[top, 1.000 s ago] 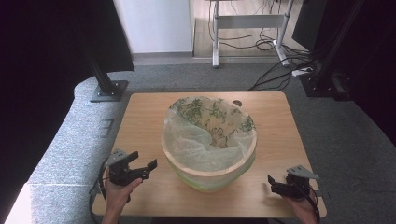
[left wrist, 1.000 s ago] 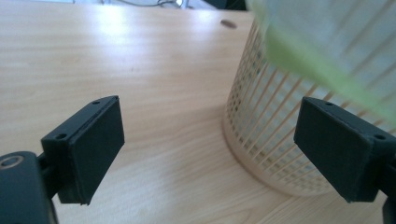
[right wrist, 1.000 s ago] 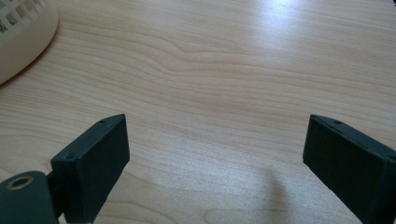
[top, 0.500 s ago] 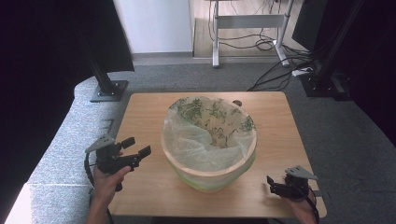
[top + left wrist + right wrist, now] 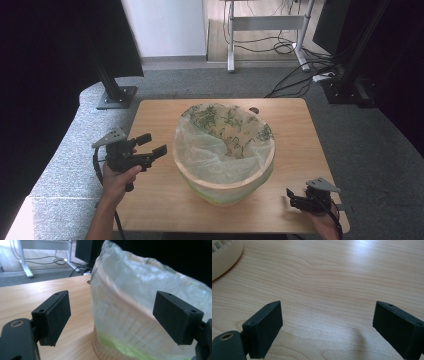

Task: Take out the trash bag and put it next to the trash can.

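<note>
**Left tongs level with the lined basket, right tongs parked low**

While the left gripper [image 5: 150,146] hovers at the left of the high view with its jaws spread wide and nothing between them, we see the basket [image 5: 225,176] just to its right, in the middle of the wooden table [image 5: 155,112]. The jaws have just been closing a little, yet in the left gripper view they stand wide, framing the near wall of the basket without touching it. That is the relation we judge the coming move to turn on: the basket lies straight ahead of these tongs, and the folded-over edge of the plastic liner bag [image 5: 150,282] rises in the upper middle of that frame, between and beyond the two pads.

The basket is round, so it has no long axis to line up with; the rim is what matters. The left hand [image 5: 117,181] is clearly the nearer one to it.

The right gripper [image 5: 292,197] sits low at the bottom right of the high view, well apart from the basket. Its jaws are wide too, with bare tabletop between them.

Inside, the basket holds the translucent bag, printed with green sprigs and draped over the rim; a pale green band shows near the base. We cannot make out anything else in it.
</note>
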Demonstrator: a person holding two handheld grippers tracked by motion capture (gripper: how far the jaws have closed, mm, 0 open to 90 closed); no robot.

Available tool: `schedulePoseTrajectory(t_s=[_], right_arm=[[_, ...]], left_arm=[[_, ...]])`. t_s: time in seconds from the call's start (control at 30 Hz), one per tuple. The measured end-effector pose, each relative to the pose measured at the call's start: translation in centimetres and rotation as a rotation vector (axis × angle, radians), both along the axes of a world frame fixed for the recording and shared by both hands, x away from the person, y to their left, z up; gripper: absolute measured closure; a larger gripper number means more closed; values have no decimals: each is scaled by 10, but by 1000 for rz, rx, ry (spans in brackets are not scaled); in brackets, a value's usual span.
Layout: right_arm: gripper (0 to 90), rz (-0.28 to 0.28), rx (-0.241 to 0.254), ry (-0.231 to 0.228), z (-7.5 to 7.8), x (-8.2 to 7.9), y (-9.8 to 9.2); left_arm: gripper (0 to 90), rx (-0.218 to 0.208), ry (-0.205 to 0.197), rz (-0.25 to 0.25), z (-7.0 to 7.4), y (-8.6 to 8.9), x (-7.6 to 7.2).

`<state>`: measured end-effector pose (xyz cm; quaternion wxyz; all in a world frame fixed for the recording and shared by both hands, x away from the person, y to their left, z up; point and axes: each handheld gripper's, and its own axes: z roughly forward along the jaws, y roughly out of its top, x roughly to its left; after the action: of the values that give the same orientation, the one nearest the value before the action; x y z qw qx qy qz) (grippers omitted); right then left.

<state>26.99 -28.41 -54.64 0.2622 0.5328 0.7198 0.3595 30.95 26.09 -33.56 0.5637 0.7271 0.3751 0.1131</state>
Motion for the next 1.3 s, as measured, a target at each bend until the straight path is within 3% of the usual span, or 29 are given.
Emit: schedulePoseTrajectory(t_s=[0.37,0.73,0.9,1.0,1.03,1.07,1.3], right_arm=[[93,3,-1,1,0,-1,1],[97,8,-7,1,0,-1,1],[99,8,-8,4,0,-1,1],[100,6,-8,2,0,-1,1],[100,6,-8,2,0,-1,1],[101,7,-9,2,0,0,1],[104,7,-11,2,0,0,0]], left_arm=[[150,-4,-13,-70,21,-14,13],[219,45,8,-108,18,-35,26],[345,91,12,-74,16,-44,30],[456,93,12,-61,15,-46,31],[456,93,11,-56,15,-46,32],[540,91,8,-57,14,-47,32],[791,108,32,-17,13,-51,34]])
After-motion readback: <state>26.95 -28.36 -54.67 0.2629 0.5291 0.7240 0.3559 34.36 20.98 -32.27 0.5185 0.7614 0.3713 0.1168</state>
